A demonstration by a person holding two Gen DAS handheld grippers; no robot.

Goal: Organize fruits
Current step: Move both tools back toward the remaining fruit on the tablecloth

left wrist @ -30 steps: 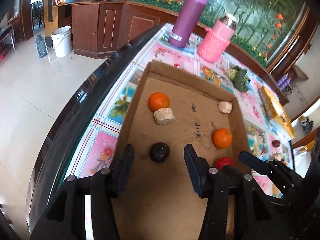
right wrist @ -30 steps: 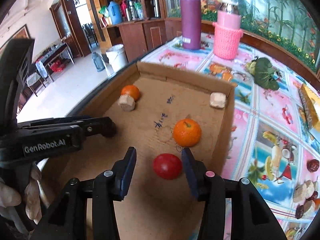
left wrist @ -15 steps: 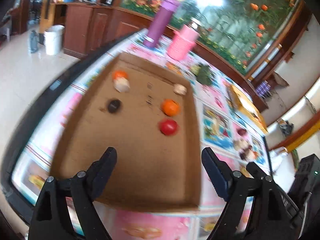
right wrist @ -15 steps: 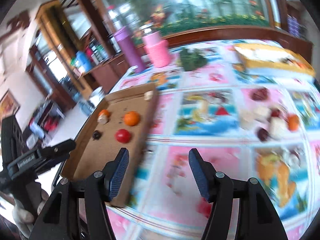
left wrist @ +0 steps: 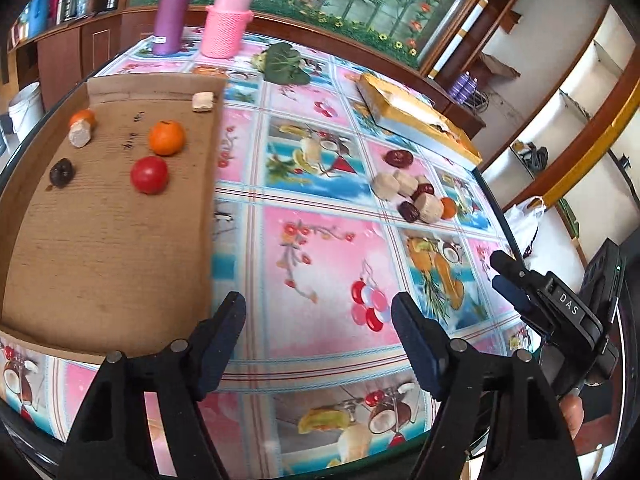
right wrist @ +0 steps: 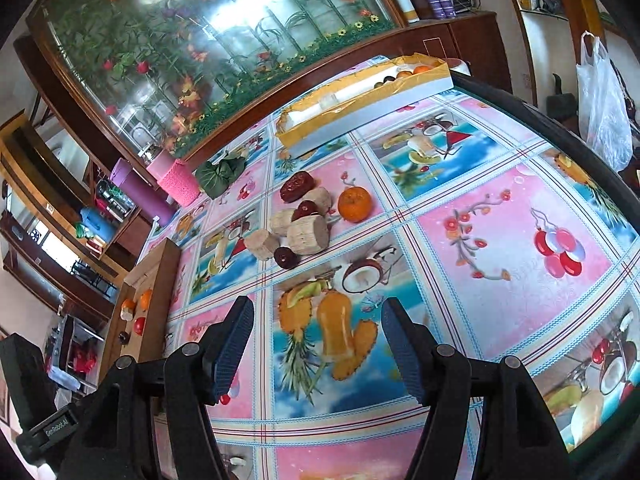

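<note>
A cardboard tray (left wrist: 100, 248) lies at the table's left and holds a red tomato (left wrist: 149, 175), an orange (left wrist: 167, 137), a second orange (left wrist: 83, 117), a dark fruit (left wrist: 61, 172) and two beige chunks. A loose pile of fruit (right wrist: 304, 220) lies on the tablecloth: an orange (right wrist: 354, 204), dark red dates and beige chunks; it also shows in the left wrist view (left wrist: 416, 196). My left gripper (left wrist: 318, 334) is open and empty above the cloth, right of the tray. My right gripper (right wrist: 318, 344) is open and empty, short of the pile.
A purple bottle (left wrist: 172, 4) and a pink knitted flask (left wrist: 226, 20) stand at the far edge. A green leafy item (left wrist: 284, 64) and a yellow flat box (right wrist: 360, 100) lie beyond the pile. The table's dark rim (right wrist: 560, 128) curves on the right.
Both grippers have pulled back from the tray and swung right over the tablecloth. The right gripper left the tomato in the tray and now faces the loose pile.
</note>
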